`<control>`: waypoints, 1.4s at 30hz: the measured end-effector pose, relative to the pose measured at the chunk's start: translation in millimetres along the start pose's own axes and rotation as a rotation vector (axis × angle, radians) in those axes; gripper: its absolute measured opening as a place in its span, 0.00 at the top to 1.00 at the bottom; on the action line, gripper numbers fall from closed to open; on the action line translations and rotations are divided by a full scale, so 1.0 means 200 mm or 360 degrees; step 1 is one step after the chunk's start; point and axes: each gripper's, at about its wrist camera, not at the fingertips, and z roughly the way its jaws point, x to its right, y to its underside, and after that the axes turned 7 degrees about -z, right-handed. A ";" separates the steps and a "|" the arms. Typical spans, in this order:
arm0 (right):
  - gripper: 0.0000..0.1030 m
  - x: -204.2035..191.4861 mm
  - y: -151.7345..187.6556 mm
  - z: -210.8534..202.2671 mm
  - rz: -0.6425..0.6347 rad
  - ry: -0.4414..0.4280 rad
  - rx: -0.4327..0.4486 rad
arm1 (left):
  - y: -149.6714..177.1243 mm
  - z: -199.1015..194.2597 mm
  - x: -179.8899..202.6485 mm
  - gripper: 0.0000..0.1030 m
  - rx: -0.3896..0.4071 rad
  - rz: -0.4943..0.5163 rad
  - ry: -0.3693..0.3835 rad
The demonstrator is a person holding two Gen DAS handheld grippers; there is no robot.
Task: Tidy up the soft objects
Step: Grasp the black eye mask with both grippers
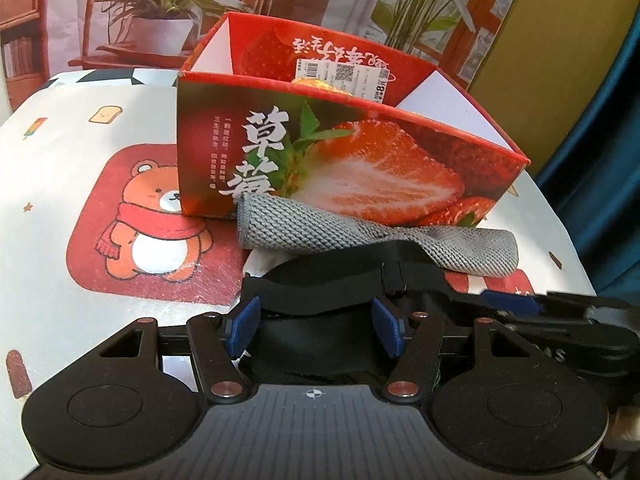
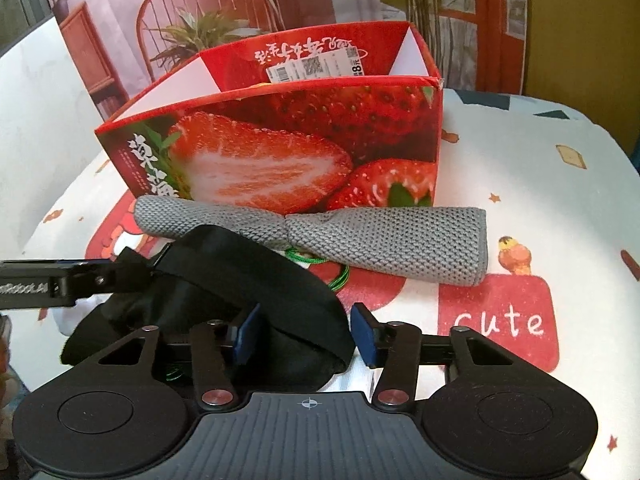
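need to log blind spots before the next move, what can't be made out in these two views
- Contents of the strawberry box: both views, its front wall hides all but an orange sliver.
- Green cord: right wrist view, mostly under the black soft item and grey knit cloth.
- Grip of the left hand-held gripper and right hand-held gripper: the black item sits between the pads, contact unclear.

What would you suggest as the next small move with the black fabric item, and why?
Probably close the left gripper on the black fabric item: it lies between both open grippers' pads, the right gripper included, and the strawberry box stands open just behind the gray knit cloth.
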 end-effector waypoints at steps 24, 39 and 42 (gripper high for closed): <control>0.60 0.07 0.03 -0.17 0.0158 -0.0086 0.0118 | 0.08 0.08 -0.06 0.37 -0.0088 -0.0060 -0.0014; 0.51 0.08 0.05 -0.17 0.0269 -0.0128 0.0120 | 0.09 0.09 -0.05 0.37 -0.0093 -0.0039 -0.0039; 0.51 0.07 0.02 -0.20 0.0247 -0.0140 0.0181 | 0.09 0.09 -0.05 0.37 -0.0095 -0.0037 -0.0042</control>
